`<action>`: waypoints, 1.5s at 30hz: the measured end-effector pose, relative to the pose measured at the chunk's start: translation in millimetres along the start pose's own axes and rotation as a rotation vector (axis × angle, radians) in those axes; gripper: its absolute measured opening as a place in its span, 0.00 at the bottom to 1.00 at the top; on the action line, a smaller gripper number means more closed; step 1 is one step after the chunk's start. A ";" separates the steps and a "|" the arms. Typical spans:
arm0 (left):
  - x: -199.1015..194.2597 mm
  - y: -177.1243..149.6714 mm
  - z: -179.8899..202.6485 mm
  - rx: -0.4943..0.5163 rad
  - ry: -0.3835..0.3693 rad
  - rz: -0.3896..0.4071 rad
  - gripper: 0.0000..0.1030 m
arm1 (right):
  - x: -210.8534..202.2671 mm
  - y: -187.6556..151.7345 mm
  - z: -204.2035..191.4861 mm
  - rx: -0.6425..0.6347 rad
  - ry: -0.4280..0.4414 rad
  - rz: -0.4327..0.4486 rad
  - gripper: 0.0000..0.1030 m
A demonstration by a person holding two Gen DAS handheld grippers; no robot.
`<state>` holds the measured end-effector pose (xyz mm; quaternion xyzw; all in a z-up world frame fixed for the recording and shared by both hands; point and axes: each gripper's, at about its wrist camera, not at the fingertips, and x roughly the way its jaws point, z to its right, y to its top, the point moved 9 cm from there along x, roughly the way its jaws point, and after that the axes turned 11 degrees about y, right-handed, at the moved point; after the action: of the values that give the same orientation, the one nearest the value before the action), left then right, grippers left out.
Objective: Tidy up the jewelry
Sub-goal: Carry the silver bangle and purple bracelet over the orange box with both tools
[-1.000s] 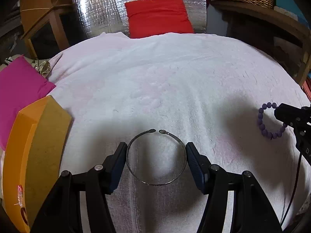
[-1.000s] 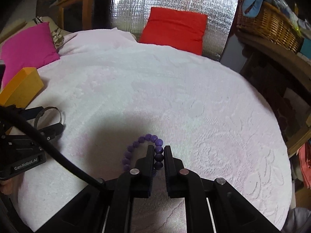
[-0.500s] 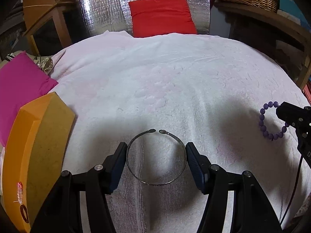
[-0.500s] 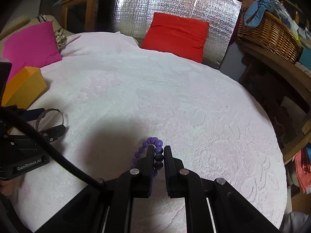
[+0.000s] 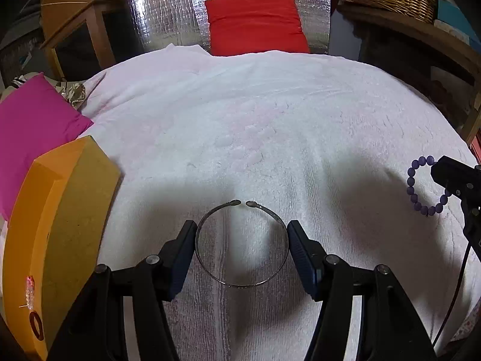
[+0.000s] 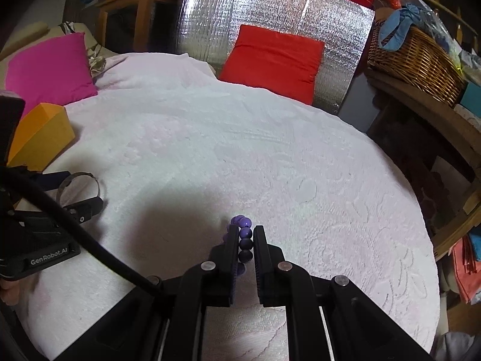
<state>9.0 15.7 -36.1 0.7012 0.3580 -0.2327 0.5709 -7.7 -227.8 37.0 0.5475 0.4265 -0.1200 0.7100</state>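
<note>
My left gripper (image 5: pixel 242 230) holds a thin silver open bangle (image 5: pixel 240 284) across its width, the blue pads pressing its two sides, above the white towel-covered table (image 5: pixel 240 120). The bangle also shows in the right wrist view (image 6: pixel 78 178). My right gripper (image 6: pixel 244 231) is shut on a purple bead bracelet (image 6: pixel 245 234), which hangs edge-on between the fingers. In the left wrist view the bracelet (image 5: pixel 421 207) hangs from that gripper at the far right, lifted off the towel. An orange jewelry box (image 5: pixel 60 225) lies at the left.
A pink cushion (image 5: pixel 33 126) lies beyond the orange box, which also shows in the right wrist view (image 6: pixel 39 138). A red cushion (image 5: pixel 255 24) leans on silver foil at the back. A wicker basket (image 6: pixel 415 57) stands on a wooden shelf at right.
Both grippers have risen a little with their pieces. The purple bracelet has turned edge-on in the right gripper. The bangle stays held the same way.
</note>
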 end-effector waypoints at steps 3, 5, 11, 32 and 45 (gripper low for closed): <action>-1.6 0.9 -1.1 -0.005 0.002 0.002 0.61 | -2.2 1.6 -1.7 -0.002 0.000 0.006 0.10; -3.0 1.4 -2.6 -0.013 -0.001 0.004 0.61 | -3.6 2.9 -2.8 -0.002 0.000 0.009 0.10; -12.2 4.1 -10.1 -0.042 -0.004 0.026 0.61 | -8.9 7.5 -6.1 0.000 0.008 0.025 0.10; -88.6 13.8 -74.7 -0.170 0.031 0.229 0.61 | -44.4 39.6 -23.2 0.219 0.316 0.188 0.10; -79.6 -16.2 -109.1 -0.186 0.073 0.187 0.61 | -11.8 32.0 -54.2 0.185 0.305 -0.020 0.16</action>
<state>-63.0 104.0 38.3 0.6837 0.3315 -0.1187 0.6392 -20.2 -171.7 65.3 0.6180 0.5219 -0.0812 0.5823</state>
